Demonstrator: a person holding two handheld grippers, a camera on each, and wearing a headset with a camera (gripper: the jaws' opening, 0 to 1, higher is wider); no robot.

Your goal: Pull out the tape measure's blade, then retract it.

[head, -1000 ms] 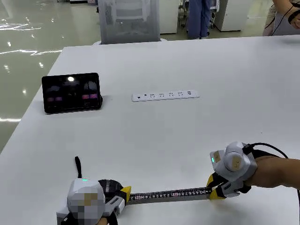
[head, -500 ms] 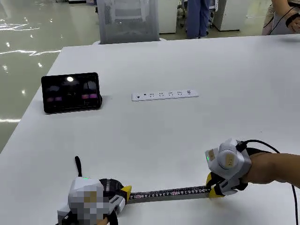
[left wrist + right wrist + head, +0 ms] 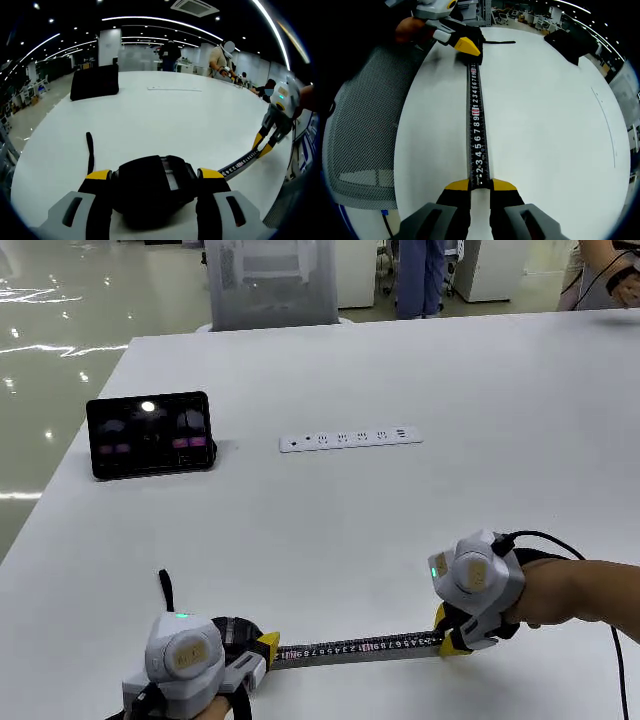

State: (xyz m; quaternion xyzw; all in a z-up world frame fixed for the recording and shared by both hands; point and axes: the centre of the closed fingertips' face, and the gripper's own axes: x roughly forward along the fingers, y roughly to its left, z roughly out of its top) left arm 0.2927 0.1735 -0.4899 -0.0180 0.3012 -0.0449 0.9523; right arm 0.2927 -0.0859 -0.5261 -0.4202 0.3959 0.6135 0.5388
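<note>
The case (image 3: 152, 186) sits at the near left of the table (image 3: 330, 530), clamped between the left gripper's (image 3: 155, 175) jaws. In the head view that gripper hides most of it. The blade (image 3: 477, 130) is out, running low along the table's near edge with its long axis left to right and its tip to the right. Its numbers rise toward the case. The right gripper (image 3: 480, 186) is closed on the tip, and the end hook is hidden between its jaws. A black strap (image 3: 165, 592) trails from the case, away from the person. Farther off lie a power strip (image 3: 350, 438) and a dark screen (image 3: 150, 435) — its display too small to read.
</note>
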